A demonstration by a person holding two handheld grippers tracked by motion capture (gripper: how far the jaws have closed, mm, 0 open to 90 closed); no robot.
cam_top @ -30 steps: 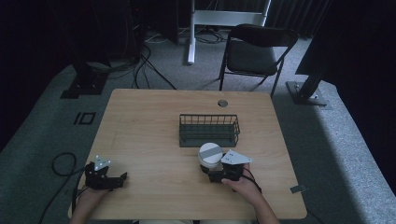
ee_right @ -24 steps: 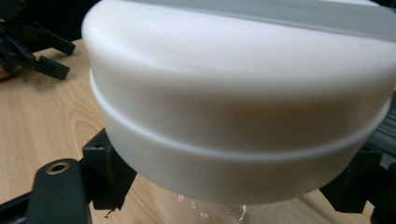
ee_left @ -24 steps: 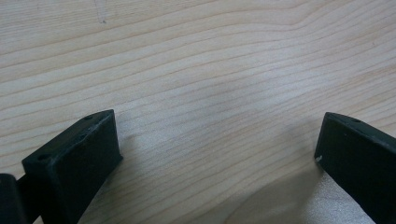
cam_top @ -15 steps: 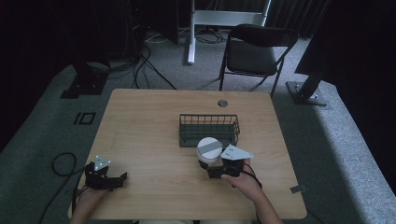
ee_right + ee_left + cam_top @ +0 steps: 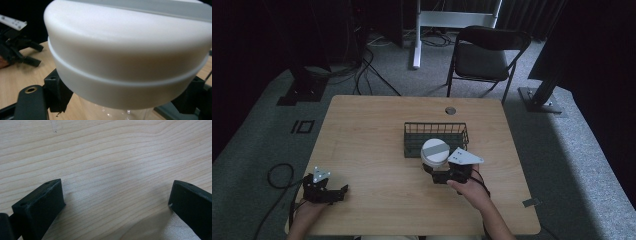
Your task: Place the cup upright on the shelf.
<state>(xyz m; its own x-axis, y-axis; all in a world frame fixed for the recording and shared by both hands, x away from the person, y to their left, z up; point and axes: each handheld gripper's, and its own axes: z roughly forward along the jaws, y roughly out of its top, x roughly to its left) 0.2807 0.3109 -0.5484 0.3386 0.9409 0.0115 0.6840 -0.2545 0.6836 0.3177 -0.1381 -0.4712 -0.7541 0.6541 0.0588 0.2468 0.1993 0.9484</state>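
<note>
A clear jar with a white lid [image 5: 435, 151] crossed by a grey stripe sits just in front of the black wire basket [image 5: 436, 131]. My right gripper [image 5: 433, 171] is shut on the jar's clear body below the lid. In the right gripper view the lid [image 5: 125, 50] looms large, and both jaws of the right gripper [image 5: 125, 106] press the glass under it. My left gripper [image 5: 338, 192] rests near the table's front left corner. In its own view the left gripper [image 5: 116, 197] is open wide over bare wood.
The wooden table [image 5: 367, 135] has a round cable hole [image 5: 450, 110] near its far edge. Beyond the table stands a black folding chair [image 5: 484, 55]. Cables lie on the grey carpet at the left. The left gripper [image 5: 17, 47] also appears far off in the right gripper view.
My right gripper has carried the jar away from the person, closer to the basket's front wall. The left gripper has stayed put.
</note>
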